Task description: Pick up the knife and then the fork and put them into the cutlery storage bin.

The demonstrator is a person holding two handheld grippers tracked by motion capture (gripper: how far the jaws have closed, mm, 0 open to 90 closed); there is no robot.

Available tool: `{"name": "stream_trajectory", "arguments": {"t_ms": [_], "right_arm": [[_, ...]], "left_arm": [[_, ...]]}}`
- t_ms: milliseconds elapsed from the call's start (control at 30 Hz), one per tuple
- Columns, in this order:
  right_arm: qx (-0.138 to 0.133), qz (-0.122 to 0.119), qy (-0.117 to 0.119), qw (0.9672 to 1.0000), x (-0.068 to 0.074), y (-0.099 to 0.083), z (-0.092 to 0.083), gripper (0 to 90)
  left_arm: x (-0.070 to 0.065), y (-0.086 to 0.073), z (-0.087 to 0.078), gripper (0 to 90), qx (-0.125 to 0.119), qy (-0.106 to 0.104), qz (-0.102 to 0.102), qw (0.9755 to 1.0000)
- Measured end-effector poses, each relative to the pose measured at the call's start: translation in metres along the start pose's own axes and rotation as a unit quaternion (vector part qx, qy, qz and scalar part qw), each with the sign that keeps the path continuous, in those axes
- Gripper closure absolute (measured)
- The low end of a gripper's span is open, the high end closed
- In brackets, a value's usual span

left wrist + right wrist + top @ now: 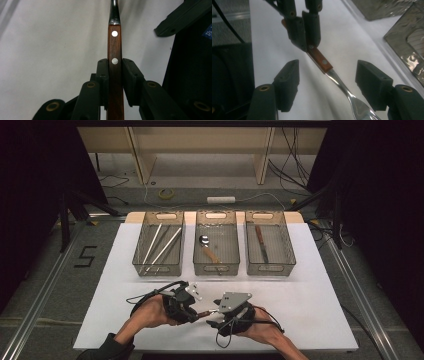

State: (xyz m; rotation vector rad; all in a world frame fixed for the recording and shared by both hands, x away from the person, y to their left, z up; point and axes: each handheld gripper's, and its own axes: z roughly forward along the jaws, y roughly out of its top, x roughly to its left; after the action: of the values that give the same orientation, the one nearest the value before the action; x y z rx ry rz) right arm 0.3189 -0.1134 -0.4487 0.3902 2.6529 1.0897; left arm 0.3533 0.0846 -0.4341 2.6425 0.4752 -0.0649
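One fork [329, 72], with a rivet-studded brown wooden handle and a shiny steel neck, is clamped by its handle in the left gripper [115, 72], whose black jaws press both flat sides. The metal end runs between the wide-spread jaws of the right gripper [327, 82], which touch nothing. Both grippers hang over a smooth white mat [310, 300]. Beyond them stand three clear ribbed trays [218, 268]: the left tray holds pale chopsticks [162, 246], the middle a wooden-handled spoon [207, 247], the right a knife [261, 242].
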Motion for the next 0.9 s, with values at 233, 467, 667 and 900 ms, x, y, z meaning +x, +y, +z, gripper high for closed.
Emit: {"name": "stream_trajectory", "arguments": {"t_ms": [233,467,667,900], "right_arm": [[0.039,-0.050,-0.004,0.9980,0.004,-0.001,0.016,41.7],[0.049,-0.066,0.002,0.9966,0.003,-0.002,0.022,51.9],[0.051,-0.076,0.000,0.9958,0.005,-0.003,0.024,61.2],[0.056,-0.104,-0.002,0.9930,0.008,-0.002,0.024,69.0]], "left_arm": [[-0.003,0.006,0.003,75.7,0.007,-0.010,0.002,0.9999],[-0.005,0.007,0.003,75.7,0.002,-0.022,0.001,0.9998],[-0.005,0.008,0.002,75.7,-0.006,-0.030,-0.003,0.9995],[-0.006,0.008,0.001,75.6,-0.004,-0.036,0.006,0.9993]]}}
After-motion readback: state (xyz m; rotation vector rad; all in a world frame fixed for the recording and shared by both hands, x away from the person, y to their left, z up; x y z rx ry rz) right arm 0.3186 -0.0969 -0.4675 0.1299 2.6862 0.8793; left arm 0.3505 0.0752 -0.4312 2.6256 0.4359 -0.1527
